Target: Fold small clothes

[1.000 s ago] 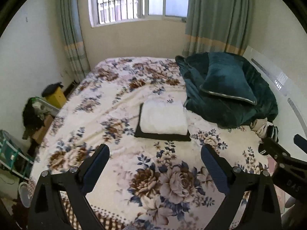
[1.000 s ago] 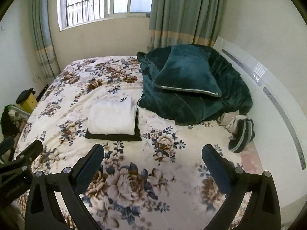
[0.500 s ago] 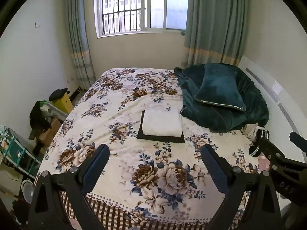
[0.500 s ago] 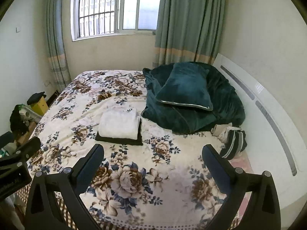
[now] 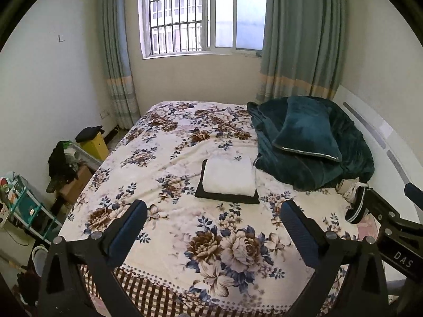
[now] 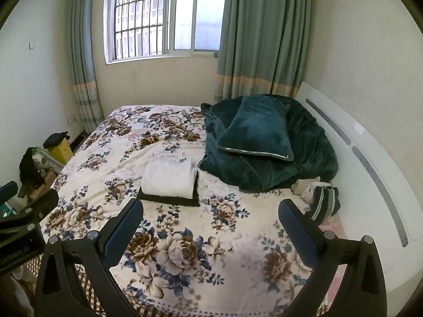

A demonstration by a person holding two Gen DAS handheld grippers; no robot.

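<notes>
Both tools, the left tool (image 5: 212,219) and the right tool (image 6: 211,218), are held wide apart and empty above the foot of the bed (image 5: 169,227). A folded white garment (image 5: 228,175) is stacked on a folded black garment (image 5: 227,197) mid-bed, just beside the green blanket (image 5: 304,163). Compared with a second ago, both tools are seen drawn back, with more of the window (image 5: 206,15) shown.
</notes>
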